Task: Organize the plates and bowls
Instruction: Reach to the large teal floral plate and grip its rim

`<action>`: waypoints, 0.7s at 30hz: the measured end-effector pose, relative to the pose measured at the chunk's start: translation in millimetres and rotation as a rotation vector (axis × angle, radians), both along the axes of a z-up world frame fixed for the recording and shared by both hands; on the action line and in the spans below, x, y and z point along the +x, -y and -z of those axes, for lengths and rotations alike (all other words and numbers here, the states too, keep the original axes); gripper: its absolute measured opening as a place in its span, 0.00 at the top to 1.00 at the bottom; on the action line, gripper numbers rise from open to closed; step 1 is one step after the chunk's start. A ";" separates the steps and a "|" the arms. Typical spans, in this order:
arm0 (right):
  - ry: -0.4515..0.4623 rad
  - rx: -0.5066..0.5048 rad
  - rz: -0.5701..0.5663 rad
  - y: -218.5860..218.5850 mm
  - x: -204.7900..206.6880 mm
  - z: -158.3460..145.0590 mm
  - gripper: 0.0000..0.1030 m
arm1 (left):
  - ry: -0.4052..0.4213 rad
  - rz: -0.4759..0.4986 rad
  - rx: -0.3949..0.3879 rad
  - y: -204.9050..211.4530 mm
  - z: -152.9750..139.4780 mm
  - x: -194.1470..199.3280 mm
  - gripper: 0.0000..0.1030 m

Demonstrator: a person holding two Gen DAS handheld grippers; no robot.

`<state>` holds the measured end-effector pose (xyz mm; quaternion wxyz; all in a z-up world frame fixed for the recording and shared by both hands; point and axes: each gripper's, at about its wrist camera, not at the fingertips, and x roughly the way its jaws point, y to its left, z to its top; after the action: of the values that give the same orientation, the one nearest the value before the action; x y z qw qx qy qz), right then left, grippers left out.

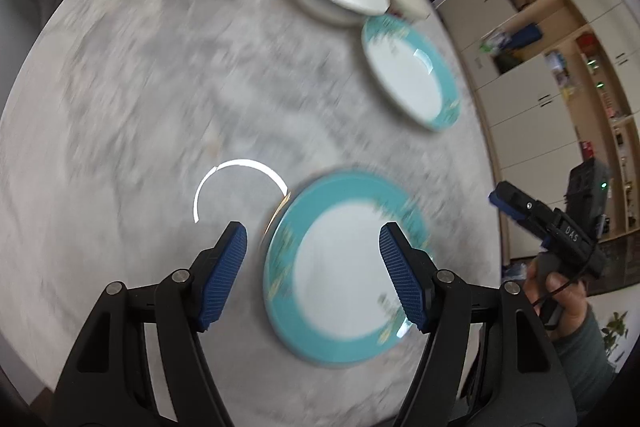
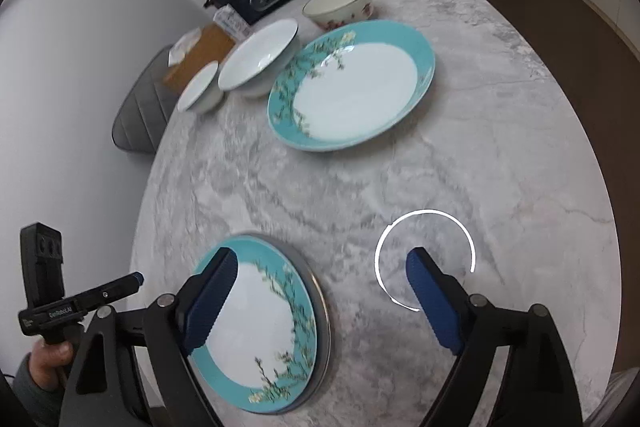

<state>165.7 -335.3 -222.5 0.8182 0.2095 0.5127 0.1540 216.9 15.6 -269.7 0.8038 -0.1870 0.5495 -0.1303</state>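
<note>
Fingers of both the left gripper (image 1: 313,277) and right gripper (image 2: 320,301) are spread wide, empty. Near plate (image 2: 262,343) lies below them; far plate (image 2: 352,85) seemingly nearer the right.

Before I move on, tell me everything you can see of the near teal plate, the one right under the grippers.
The near teal plate is round, glossy like ceramic, with a white centre, a broad teal rim and pale blossom twigs painted along it. It lies flat on the marble table; a grey rim showing under its edge suggests another plate beneath. The left gripper and right gripper stand open above it, neither gripping it.
</note>
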 end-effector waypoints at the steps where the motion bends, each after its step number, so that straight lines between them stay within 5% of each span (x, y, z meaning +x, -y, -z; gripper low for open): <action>1: 0.002 0.020 0.021 7.9 8.1 -2.7 0.08 | 0.012 0.006 -0.012 3.6 -3.6 15.1 0.35; 11: 0.033 0.027 0.075 65.7 113.0 3.0 0.01 | -0.011 0.108 0.030 66.6 22.0 158.6 0.34; 16: -0.003 0.041 0.049 83.1 154.6 28.2 0.01 | -0.049 0.129 0.038 87.0 48.2 197.4 0.06; 21: -0.034 0.069 0.022 91.6 180.4 48.6 0.01 | -0.081 0.102 0.031 87.2 67.0 217.2 0.03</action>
<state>346.0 -426.9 -271.1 0.8034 0.2459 0.5185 0.1591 434.1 -71.6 -336.7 0.7759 -0.1517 0.5925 -0.1548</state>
